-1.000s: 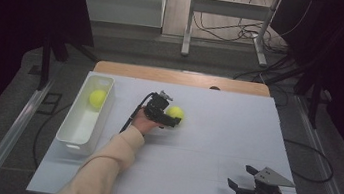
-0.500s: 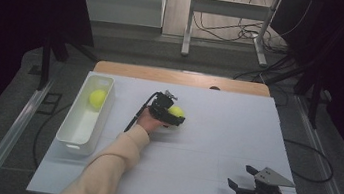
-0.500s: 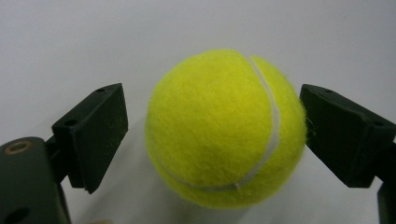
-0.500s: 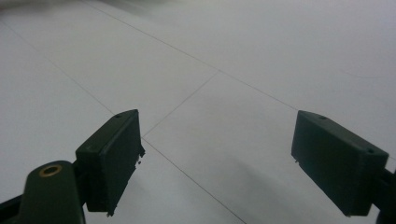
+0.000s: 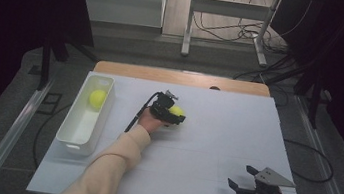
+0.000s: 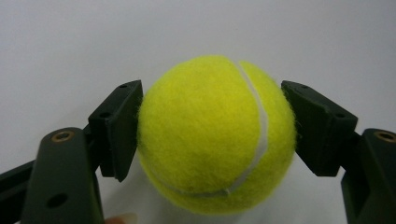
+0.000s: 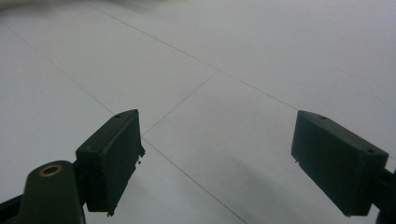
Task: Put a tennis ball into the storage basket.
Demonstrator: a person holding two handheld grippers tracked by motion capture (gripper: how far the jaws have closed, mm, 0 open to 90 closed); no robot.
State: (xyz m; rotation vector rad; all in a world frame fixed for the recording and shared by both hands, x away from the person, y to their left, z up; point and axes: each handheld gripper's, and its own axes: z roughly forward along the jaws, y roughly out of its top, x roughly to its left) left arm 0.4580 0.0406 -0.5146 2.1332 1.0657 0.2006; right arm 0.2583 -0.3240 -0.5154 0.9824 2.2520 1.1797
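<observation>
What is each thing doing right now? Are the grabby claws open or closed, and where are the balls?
Left gripper: jaws just closed, shut on the fuzzy yellow tennis ball on the white table.
Right gripper: open, nothing between its jaws.
Second yellow tennis ball: lying loose inside the bin.
White rectangular plastic bin: upright on the table's left side.

Dark room, grey floor (image 5: 15,122), metal stand (image 5: 227,28), loose cables (image 5: 229,31) beyond the table (image 5: 235,135).
</observation>
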